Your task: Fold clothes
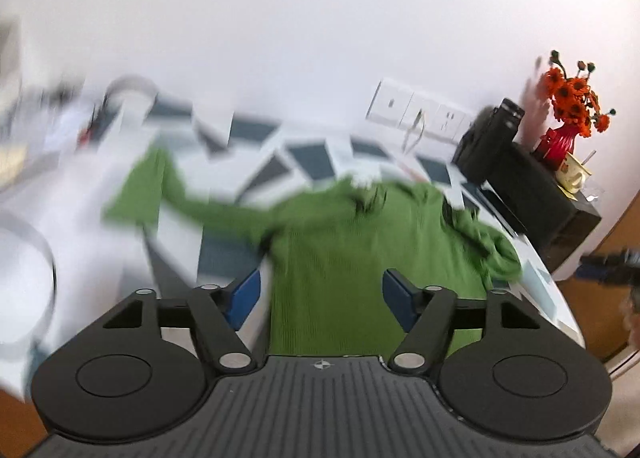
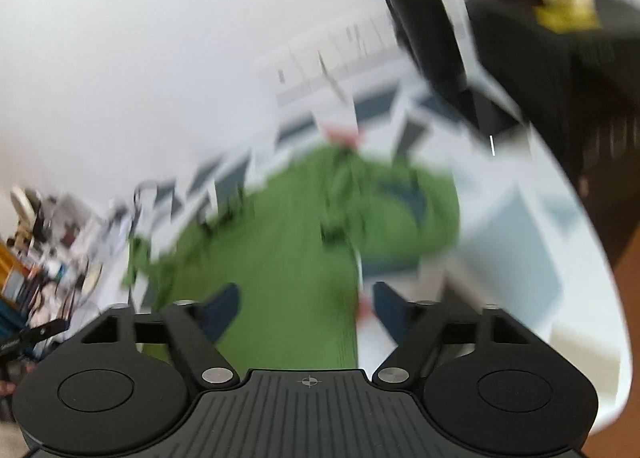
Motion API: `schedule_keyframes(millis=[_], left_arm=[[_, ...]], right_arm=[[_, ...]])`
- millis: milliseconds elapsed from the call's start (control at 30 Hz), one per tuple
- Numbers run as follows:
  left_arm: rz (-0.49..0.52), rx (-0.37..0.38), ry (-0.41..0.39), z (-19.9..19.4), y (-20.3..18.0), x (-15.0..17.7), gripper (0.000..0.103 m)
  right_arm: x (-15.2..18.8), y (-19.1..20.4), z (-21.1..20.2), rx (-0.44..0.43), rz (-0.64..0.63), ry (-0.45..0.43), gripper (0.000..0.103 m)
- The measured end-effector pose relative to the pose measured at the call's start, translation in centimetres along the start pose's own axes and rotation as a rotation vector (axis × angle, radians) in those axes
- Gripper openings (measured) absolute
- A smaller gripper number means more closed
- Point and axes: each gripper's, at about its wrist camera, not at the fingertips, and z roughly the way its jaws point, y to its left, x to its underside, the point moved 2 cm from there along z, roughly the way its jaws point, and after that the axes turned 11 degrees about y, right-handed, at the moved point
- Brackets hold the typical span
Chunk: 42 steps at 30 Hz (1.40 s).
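A green knit sweater [image 1: 340, 242] lies flat on a table with a white, grey and dark blue patterned cloth [image 1: 304, 162]. One sleeve stretches out to the left [image 1: 152, 186]; the other is bunched at the right [image 1: 484, 238]. My left gripper [image 1: 322, 298] is open and empty, hovering over the sweater's lower hem. The sweater also shows in the right wrist view [image 2: 288, 242], blurred. My right gripper [image 2: 306, 310] is open and empty above the sweater's lower right edge.
A black box [image 1: 532, 194] stands at the table's right with a red vase of orange flowers [image 1: 568, 114] and a cup [image 1: 574, 174]. Wall sockets [image 1: 420, 110] sit behind. Clutter lies at the far left [image 2: 44, 250]. The table's right edge [image 2: 592, 242] is close.
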Motion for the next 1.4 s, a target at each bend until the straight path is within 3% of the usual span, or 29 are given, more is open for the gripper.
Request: schedule_keyframes(millis=[167,200,300,433,533,667,767,900,1067,1167,1267,1400], left_arm=[[0.079,-0.11,-0.134,0.2,-1.8,-5.3,0.093],[0.08,-0.116,-0.16,0.4,-1.9,-6.2,0.1],[0.093,-0.127,-0.219,1.4,-2.3,-8.5,0.102],[0.135,-0.132,-0.17,5.2,-2.2,-9.7,0.102],[0.123,-0.074,-0.115,8.5,-1.0,-10.4,0.102],[0.071,-0.029,-0.129,11.0,0.9,-13.2,0.102],[0.115,-0.017,-0.133,12.7,1.3,-14.8,0.102],[0.238,0.06,-0.004,16.7,0.7,-13.5,0.102],[0.404,0.08,0.126,20.4,-0.2,-9.1,0.102],[0.489,0.042,0.126,21.7,-0.4,-8.1,0.102],[0.471,0.034,0.133,22.7,0.5,-8.8,0.102],[0.482,0.024,0.156,24.0,1.1,-10.0,0.101]], right_arm=[[-5.9,3.5,0.6,0.065,-0.031,-0.121,0.102],[-7.0,4.3,0.6,0.076,-0.039,-0.147,0.102],[-9.4,6.6,1.0,0.131,-0.048,-0.205,0.102],[-11.7,8.0,3.1,0.193,-0.018,-0.233,0.102],[-13.0,8.7,4.9,0.201,0.004,-0.24,0.102],[-17.8,11.6,5.5,0.247,-0.012,-0.302,0.102],[-20.5,12.8,6.5,0.292,-0.043,-0.32,0.102],[-20.3,11.3,10.5,0.397,-0.054,-0.255,0.102],[-15.7,6.5,16.4,0.473,-0.058,-0.073,0.102],[-13.6,4.9,18.4,0.503,-0.084,-0.014,0.102],[-12.8,3.8,20.1,0.507,-0.099,0.021,0.102],[-14.3,2.6,21.7,0.463,-0.109,0.032,0.102]])
